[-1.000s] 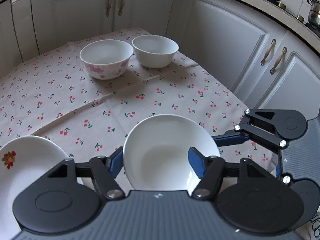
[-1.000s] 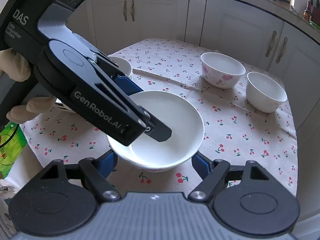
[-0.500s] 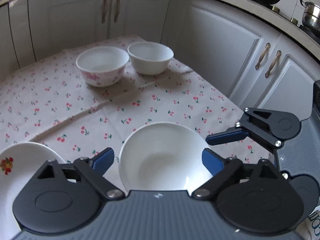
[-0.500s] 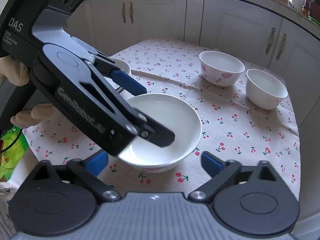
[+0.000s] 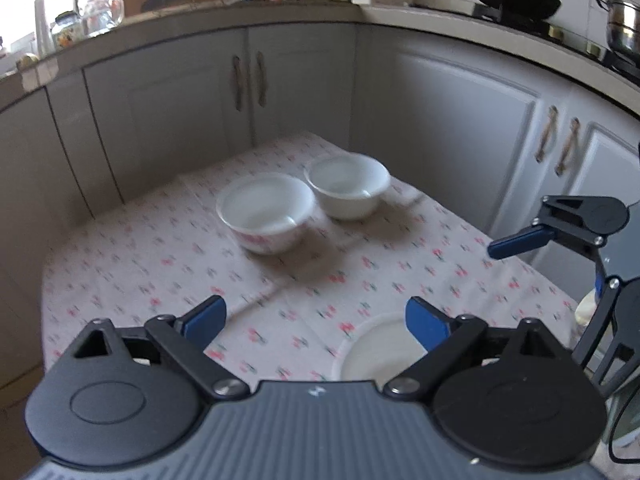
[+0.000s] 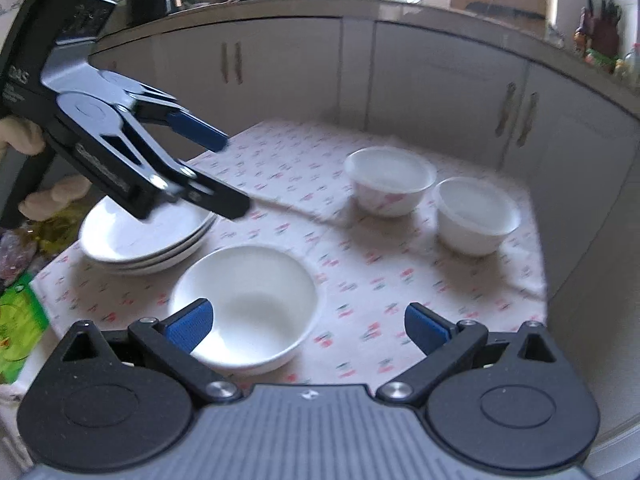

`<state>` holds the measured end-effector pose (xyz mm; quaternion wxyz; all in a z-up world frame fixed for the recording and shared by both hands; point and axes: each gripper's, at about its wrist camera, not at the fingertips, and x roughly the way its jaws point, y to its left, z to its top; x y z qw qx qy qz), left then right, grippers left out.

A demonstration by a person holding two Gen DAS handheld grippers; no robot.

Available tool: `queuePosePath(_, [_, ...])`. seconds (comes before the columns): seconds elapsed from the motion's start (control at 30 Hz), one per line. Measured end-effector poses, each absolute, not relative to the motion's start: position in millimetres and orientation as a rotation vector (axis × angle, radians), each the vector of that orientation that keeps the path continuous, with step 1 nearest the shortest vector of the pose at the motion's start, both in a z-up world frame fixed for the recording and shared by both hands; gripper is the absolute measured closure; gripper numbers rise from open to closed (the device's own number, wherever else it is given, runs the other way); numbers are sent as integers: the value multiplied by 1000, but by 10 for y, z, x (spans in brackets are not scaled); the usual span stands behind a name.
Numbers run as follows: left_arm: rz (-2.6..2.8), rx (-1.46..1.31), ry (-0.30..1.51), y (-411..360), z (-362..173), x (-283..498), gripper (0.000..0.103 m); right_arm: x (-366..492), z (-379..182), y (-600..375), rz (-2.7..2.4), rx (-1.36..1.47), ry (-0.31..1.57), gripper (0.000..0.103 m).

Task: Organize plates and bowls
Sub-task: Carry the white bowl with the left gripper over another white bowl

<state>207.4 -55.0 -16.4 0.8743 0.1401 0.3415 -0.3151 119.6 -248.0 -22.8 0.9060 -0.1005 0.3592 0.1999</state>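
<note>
Left hand-held gripper (image 5: 316, 318): blue-padded jaws spread wide, having just been opening; nothing between the pads. Right hand-held gripper (image 6: 308, 322): jaws likewise spread, having just been opening; empty. The wide, shallow white ceramic bowl (image 6: 246, 306) sits free on the bench (image 6: 440, 300), which is covered with a cherry-print cloth, below and slightly left of the right gripper's pads, untouched by either tool. A stack of white plates (image 6: 140, 240) stands just beside it on the left. At the far end, a white bowl with pink flower print (image 6: 390, 180) and a plain white deep bowl (image 6: 476, 214) stand close together. The picture is blurred.
</note>
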Motion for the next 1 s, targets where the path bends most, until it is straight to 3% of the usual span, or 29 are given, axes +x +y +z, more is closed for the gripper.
queuePosePath(0.4, [-605,369,707,-765,-54,3000,2,1960,-39,-2581,394,-245,689,0])
queuePosePath(0.73, [-715,364,718,-1211,-138,3246,2,2331,-269,-3032,257,-272,714,0])
queuePosePath(1.0, [-780,349,840,-1634,-211,3492,3,2576,-457,-3310,258,-287,754,1])
